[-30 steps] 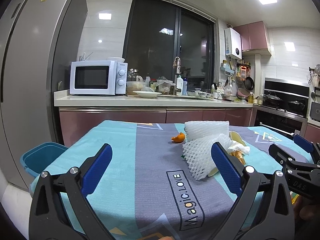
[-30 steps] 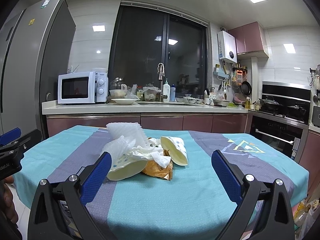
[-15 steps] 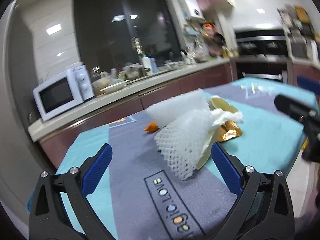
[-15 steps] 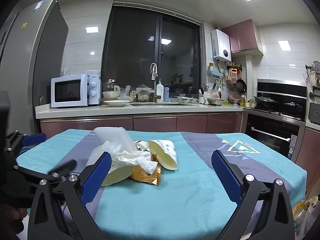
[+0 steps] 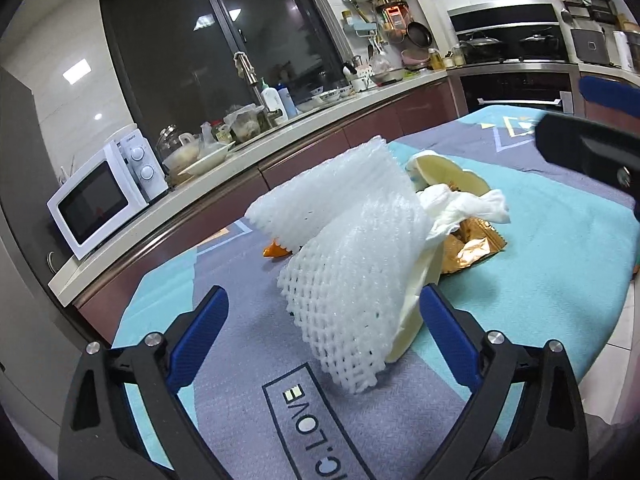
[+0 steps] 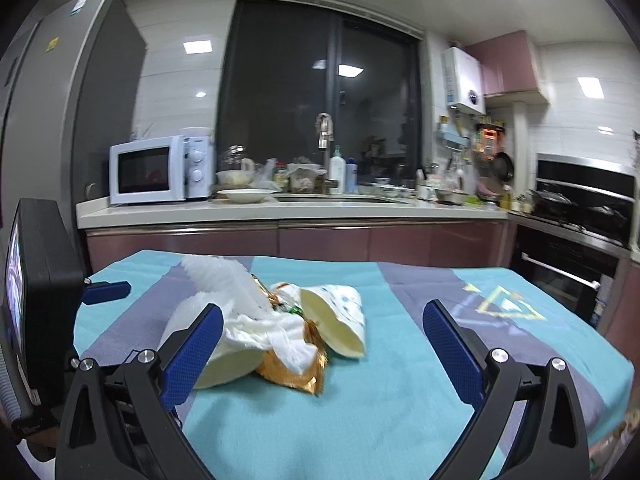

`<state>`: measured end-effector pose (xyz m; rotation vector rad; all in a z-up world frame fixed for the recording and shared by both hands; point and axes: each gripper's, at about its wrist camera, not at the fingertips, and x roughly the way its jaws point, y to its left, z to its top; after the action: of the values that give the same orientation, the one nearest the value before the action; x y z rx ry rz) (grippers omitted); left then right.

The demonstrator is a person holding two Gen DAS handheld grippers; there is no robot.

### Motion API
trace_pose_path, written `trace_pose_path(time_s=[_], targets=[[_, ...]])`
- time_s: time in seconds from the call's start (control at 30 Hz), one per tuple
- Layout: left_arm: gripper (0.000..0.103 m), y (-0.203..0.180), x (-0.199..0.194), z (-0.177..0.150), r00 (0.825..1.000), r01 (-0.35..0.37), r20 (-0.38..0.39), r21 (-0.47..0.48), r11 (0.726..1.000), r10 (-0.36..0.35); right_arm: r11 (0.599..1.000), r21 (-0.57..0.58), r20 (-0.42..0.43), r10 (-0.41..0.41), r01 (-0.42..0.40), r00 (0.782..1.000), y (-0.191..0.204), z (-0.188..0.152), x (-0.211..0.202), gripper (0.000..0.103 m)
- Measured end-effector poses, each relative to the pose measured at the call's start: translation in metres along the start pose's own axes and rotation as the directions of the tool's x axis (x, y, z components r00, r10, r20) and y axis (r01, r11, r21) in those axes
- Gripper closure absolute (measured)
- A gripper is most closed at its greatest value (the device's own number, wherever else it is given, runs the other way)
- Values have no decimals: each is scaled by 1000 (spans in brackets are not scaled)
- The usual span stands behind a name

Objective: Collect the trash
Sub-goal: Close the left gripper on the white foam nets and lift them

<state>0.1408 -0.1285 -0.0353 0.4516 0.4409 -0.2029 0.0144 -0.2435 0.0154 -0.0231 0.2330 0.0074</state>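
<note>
The left hand-held gripper has swung in toward the trash heap and rolled, so the white foam fruit net now sits just ahead of its wide jaws, which have just begun closing with nothing pressed yet. The right hand-held gripper also gapes empty, facing 2 paper cups, a crumpled tissue and a gold wrapper on the worktop (an orange peel lies behind). A first pickup looks imminent.

You see a kitchen: far counter with white microwave, dark window behind, grey fridge left, oven right, ceiling lights on.
</note>
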Motion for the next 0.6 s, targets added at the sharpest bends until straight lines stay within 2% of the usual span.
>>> trace_pose_path(time_s=[0.13,0.27,0.53,0.57,0.6], targets=[[18,2,5,0,1000,2,-16,-3,1000,-2,996,-51,-9,69,-69,998,5,12,16,7],[30,4,9,-3,999,12,-34,-9,1000,-12,985,-92,-51,141,-146,989,11,19,34,8],[49,6,23,-7,996,54,-73,-19,998,-55,948,-111,-184,274,-297,944,24,24,72,44],[56,6,25,-7,995,60,-75,-22,998,-61,943,-111,-196,290,-315,937,26,25,76,46],[64,6,27,-8,994,69,-79,-24,997,-70,938,-110,-204,302,-328,931,27,25,78,57]])
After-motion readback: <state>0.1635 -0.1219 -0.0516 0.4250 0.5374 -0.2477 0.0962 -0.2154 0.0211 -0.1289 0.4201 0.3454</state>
